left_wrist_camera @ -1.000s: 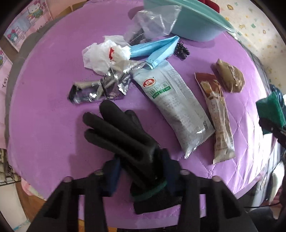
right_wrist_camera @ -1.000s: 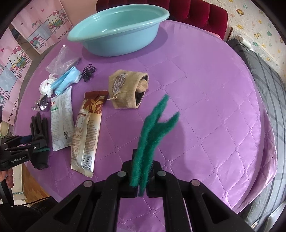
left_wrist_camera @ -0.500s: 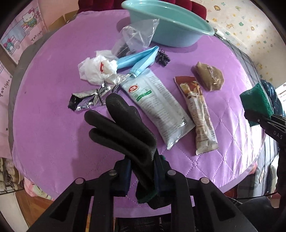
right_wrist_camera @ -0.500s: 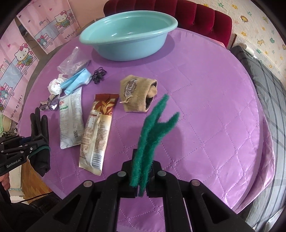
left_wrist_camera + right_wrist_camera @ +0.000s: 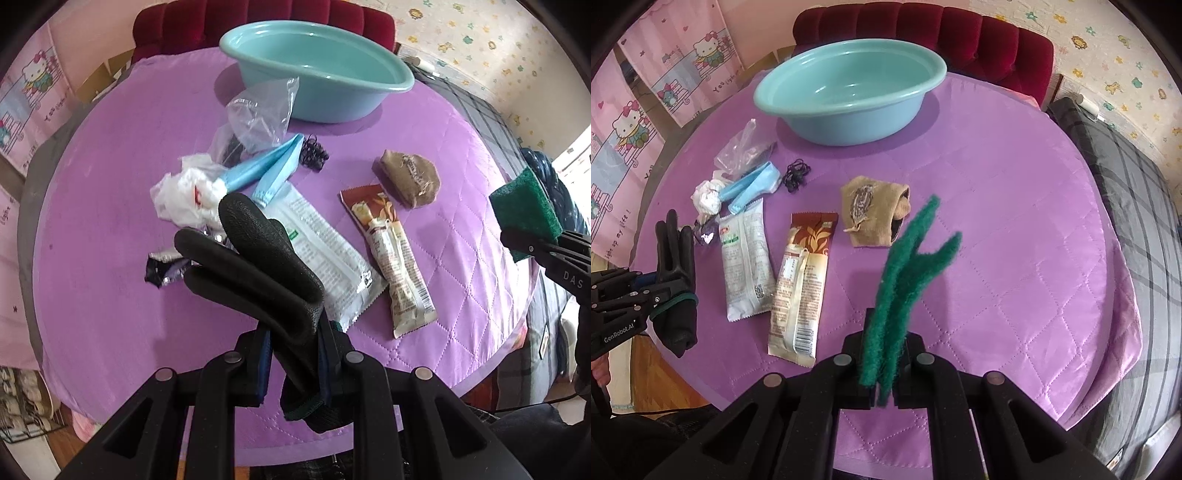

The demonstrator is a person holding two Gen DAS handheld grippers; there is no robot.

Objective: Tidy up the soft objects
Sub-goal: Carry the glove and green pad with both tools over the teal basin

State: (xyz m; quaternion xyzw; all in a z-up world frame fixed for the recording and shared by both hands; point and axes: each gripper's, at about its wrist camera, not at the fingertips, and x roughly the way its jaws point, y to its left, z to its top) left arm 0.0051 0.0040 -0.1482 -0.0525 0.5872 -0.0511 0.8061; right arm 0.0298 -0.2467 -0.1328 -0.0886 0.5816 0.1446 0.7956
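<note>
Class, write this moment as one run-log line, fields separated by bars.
left tool: shut on black glove | right tool: shut on green scouring pad | basin: empty

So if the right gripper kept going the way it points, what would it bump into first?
Probably the bare purple table cover, just right of the burlap pouch. The right gripper holds a green pad, which would touch first. Depth is hard to judge.

- The quilted tablecloth (image 5: pixel 1015 206) is purple, stitched in diamonds.
- The basin (image 5: pixel 849 107) is pale teal.
- The glove (image 5: pixel 258 266) is black with a green cuff edge.
- The scouring pad (image 5: pixel 905 280) is dark green.
- The pouch (image 5: pixel 873 214) is tan burlap.
- The snack packet (image 5: pixel 799 280) is brown and cream.
- The folded face mask (image 5: pixel 266 166) is light blue.
</note>
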